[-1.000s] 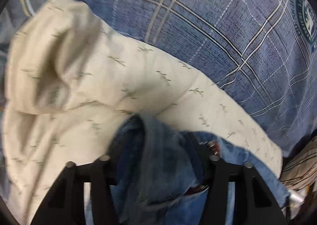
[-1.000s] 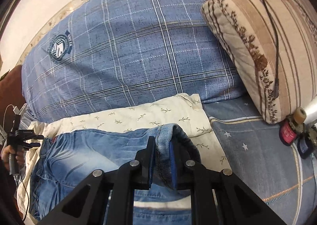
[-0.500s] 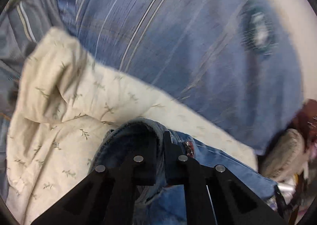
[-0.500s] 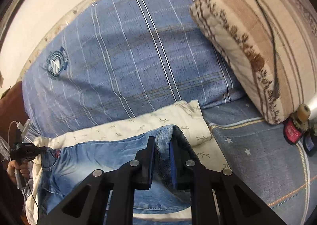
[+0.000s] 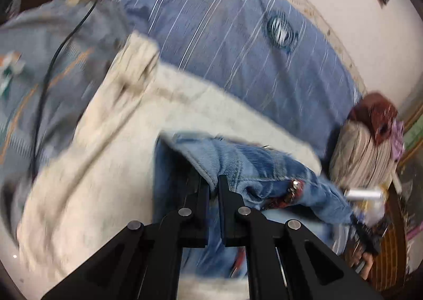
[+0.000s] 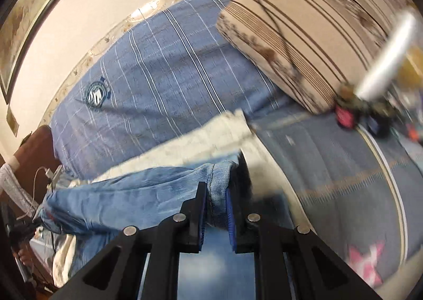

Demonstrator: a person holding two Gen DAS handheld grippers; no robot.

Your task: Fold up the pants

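The blue jeans (image 5: 246,165) hang stretched between my two grippers above a cream leaf-print blanket (image 5: 87,181). My left gripper (image 5: 213,183) is shut on the waistband end, near the red-lined fly and button. My right gripper (image 6: 216,191) is shut on a hem of the jeans (image 6: 127,194), which run off to the left of that view. Both views are blurred by motion. The other gripper and the hand holding it show at the edge of each view.
A blue plaid duvet (image 6: 158,83) lies behind the blanket against the wall. A striped beige pillow (image 6: 304,43) sits at the right. A black cable (image 5: 50,67) crosses the blue sheet at the left. Small bottles (image 6: 346,117) stand beside the pillow.
My left gripper has closed on the waistband. Both grippers have lifted and swung, so the jeans now hang taut above the blanket and more wall shows.
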